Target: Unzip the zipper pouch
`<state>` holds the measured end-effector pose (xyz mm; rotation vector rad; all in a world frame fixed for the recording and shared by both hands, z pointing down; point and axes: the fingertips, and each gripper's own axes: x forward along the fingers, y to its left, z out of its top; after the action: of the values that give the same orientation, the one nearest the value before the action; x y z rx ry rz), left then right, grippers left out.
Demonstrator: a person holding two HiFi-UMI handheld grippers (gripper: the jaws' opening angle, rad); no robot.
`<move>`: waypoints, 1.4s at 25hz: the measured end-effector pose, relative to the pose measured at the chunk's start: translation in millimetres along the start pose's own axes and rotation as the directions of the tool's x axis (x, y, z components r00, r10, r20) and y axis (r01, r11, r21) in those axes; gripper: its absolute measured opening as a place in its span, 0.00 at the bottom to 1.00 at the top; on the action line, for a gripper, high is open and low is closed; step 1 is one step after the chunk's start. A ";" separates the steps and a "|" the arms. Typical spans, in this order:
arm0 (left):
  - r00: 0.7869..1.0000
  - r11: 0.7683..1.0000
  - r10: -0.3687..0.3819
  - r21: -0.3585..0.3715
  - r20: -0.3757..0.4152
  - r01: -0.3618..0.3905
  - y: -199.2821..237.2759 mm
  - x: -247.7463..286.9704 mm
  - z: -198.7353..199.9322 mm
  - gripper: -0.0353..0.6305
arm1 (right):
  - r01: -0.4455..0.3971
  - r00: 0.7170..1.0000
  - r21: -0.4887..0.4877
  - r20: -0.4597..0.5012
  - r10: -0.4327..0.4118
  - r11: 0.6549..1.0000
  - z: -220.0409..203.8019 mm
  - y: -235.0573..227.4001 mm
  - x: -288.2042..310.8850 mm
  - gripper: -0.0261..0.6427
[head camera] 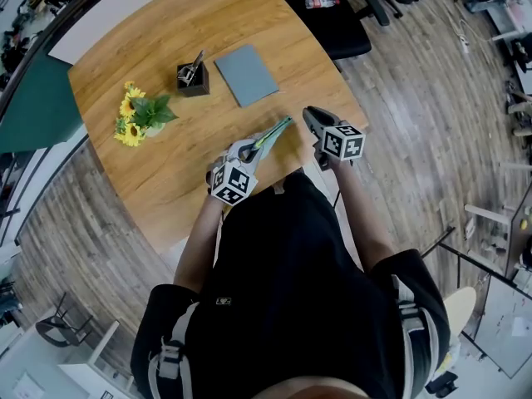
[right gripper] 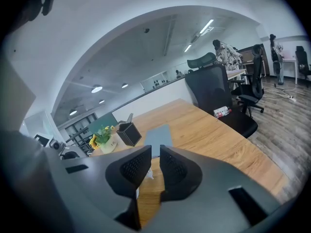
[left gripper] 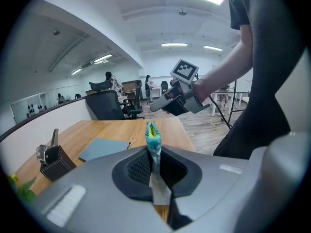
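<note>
The teal zipper pouch (head camera: pixel 275 130) is held edge-up above the wooden table (head camera: pixel 166 181), near its front edge. My left gripper (head camera: pixel 249 150) is shut on the pouch's near end. In the left gripper view the pouch (left gripper: pixel 153 136) stands thin and upright between the pads, with a pale strip hanging below. My right gripper (head camera: pixel 310 115) hovers just right of the pouch's far end, apart from it, and shows in the left gripper view (left gripper: pixel 176 100) beyond the pouch. In its own view the right gripper (right gripper: pixel 155 155) has a narrow gap between its jaws, with only table seen through it.
A grey-blue notebook (head camera: pixel 246 74), a black pen holder (head camera: pixel 193 79) and a pot of sunflowers (head camera: pixel 138 115) sit further back on the table. A black office chair (head camera: pixel 337 19) with a bottle (head camera: pixel 321 0) on its seat stands beyond the right corner. Wood floor surrounds the table.
</note>
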<state>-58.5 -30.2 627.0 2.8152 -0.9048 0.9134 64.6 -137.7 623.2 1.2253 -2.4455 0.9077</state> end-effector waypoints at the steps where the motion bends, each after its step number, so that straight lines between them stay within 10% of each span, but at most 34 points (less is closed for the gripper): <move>1: 1.000 1.000 0.002 -0.003 -0.003 -0.002 0.7 -0.7 -0.5 0.06 | 0.004 1.000 0.000 0.004 -0.004 1.000 1.6 -1.9 -1.2 0.12; 24: 0.999 0.998 0.045 -0.050 -0.013 -0.046 16.0 -5.9 -5.5 0.06 | 0.009 0.998 -0.313 -0.055 -0.028 0.950 -24.1 21.8 -11.1 0.04; 35: 0.998 0.996 0.065 -0.061 -0.013 -0.066 24.5 -7.8 -6.9 0.06 | 0.003 0.997 -0.315 -0.072 -0.027 0.949 -34.9 26.5 -13.9 0.04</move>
<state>-80.6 -45.0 625.2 2.7418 -1.0116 0.8922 50.6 -94.9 632.4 1.0736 -2.3994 0.5201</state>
